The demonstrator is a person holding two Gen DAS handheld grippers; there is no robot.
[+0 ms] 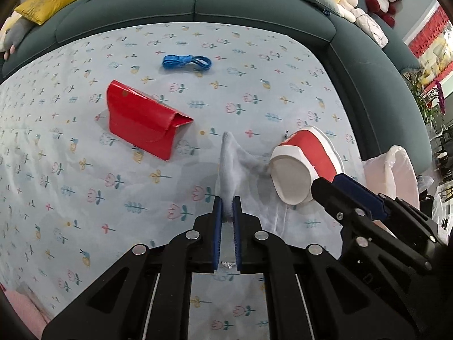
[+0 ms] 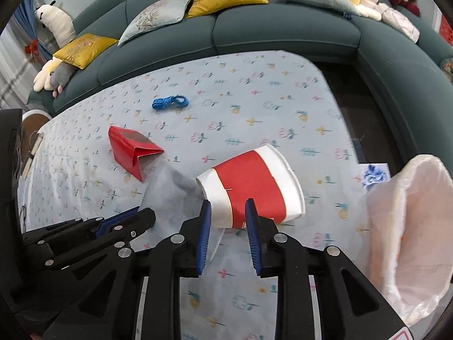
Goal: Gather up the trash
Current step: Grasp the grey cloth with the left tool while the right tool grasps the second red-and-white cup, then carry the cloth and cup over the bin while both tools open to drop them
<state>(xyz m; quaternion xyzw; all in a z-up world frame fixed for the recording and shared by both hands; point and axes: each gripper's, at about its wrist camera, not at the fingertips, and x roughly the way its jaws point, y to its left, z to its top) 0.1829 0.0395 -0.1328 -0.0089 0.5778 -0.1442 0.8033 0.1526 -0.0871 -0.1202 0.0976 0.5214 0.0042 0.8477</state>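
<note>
My left gripper [image 1: 227, 202] is shut on a thin white tissue sheet [image 1: 230, 167], lifting it off the flowered tablecloth [image 1: 85, 198]. My right gripper [image 2: 228, 208] is shut on a red and white paper cup [image 2: 249, 184], which lies on its side above the cloth; the cup also shows in the left wrist view [image 1: 303, 164]. A red folded paper carton [image 1: 141, 119] lies on the cloth to the left, also in the right wrist view [image 2: 131, 150]. A blue bundle of cord [image 1: 185, 61] lies farther back, also in the right wrist view [image 2: 170, 102].
A bin lined with a white plastic bag [image 2: 410, 240] stands at the table's right edge, also in the left wrist view [image 1: 396, 175]. A dark green corner sofa [image 2: 269, 28] with cushions and soft toys wraps the table's far and right sides.
</note>
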